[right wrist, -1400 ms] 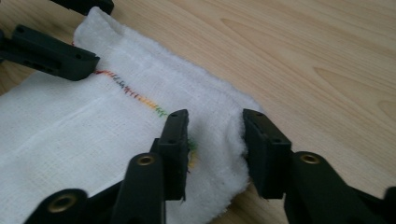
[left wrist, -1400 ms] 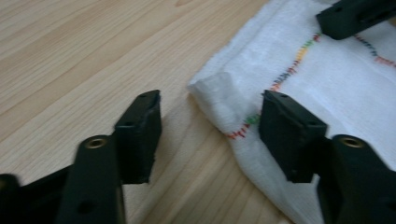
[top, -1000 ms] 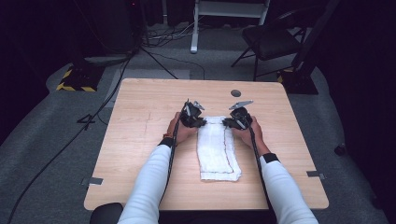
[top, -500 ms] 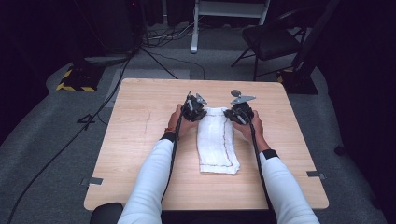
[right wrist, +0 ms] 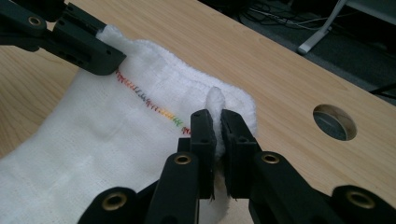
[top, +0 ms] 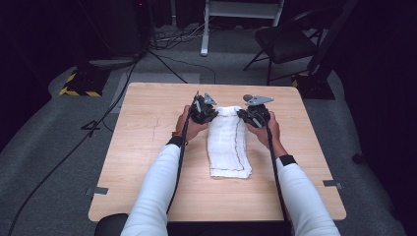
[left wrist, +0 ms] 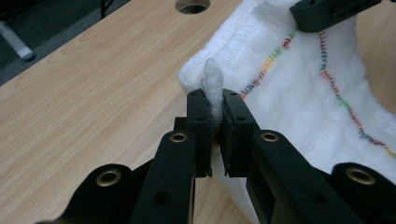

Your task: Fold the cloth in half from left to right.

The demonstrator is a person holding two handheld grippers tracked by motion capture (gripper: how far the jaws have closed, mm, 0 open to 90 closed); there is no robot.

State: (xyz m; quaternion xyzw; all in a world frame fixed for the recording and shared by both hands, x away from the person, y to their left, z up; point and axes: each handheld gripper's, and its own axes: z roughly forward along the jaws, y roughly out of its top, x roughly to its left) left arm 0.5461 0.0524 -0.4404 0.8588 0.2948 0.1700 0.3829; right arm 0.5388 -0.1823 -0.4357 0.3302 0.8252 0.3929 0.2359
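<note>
The white cloth (top: 227, 142), stitched with multicoloured thread, lies lengthwise at the centre of the wooden worktop (top: 142, 142), its far end raised and its near end flat. The left claw (left wrist: 215, 122) is clenched on the far left corner of the cloth, a tuft of fabric protruding between its jaws. The right claw (right wrist: 217, 133) is clenched on the far right corner likewise. A round hole (right wrist: 334, 122) in the worktop lies beyond the cloth, near the far edge
</note>
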